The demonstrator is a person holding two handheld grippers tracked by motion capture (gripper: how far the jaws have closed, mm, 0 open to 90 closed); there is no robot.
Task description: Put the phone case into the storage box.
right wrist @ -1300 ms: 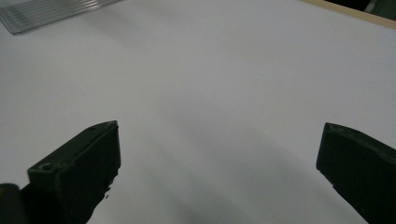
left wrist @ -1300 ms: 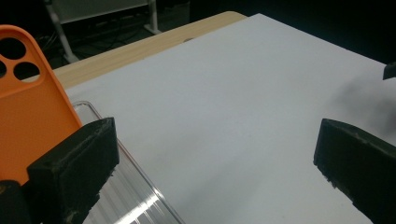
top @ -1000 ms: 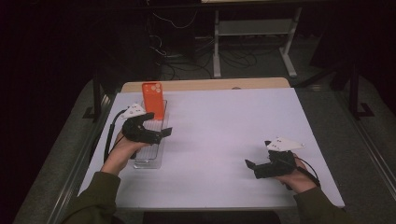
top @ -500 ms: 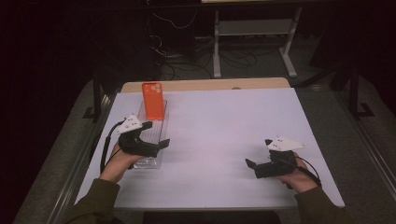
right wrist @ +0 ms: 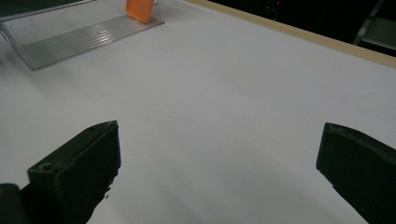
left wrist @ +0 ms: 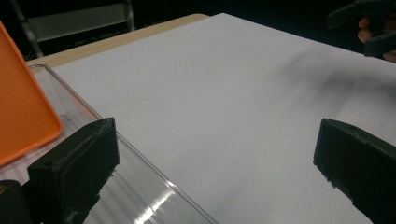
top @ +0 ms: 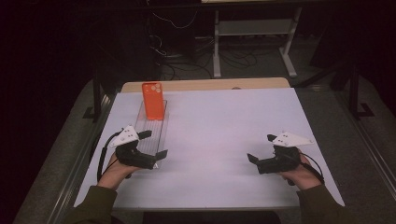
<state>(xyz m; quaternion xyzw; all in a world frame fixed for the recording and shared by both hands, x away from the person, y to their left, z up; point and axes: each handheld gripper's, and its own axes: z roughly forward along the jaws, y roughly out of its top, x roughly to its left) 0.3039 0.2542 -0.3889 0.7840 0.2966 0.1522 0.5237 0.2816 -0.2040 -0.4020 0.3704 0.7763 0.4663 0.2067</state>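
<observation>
White table (top: pixel 219 126), dark room behind — left gripper (top: pixel 156 145) spread wide beside clear rack (top: pixel 150 133) holding orange phone case (top: pixel 153 101); right gripper (top: pixel 259 148) likewise agape.

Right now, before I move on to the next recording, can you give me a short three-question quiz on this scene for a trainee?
1. True or false: the left gripper is shut on the orange phone case.
2. Multiple choice: where does the orange phone case stand? A) at the far end of the clear ribbed plastic tray; B) flat on the white table in front of the right gripper; C) between the right gripper's fingers.
3. Fill in: both grippers are ____ and hold nothing.

Key
1. False: it is open, at the tray's near end, apart from the case.
2. A
3. open
</observation>
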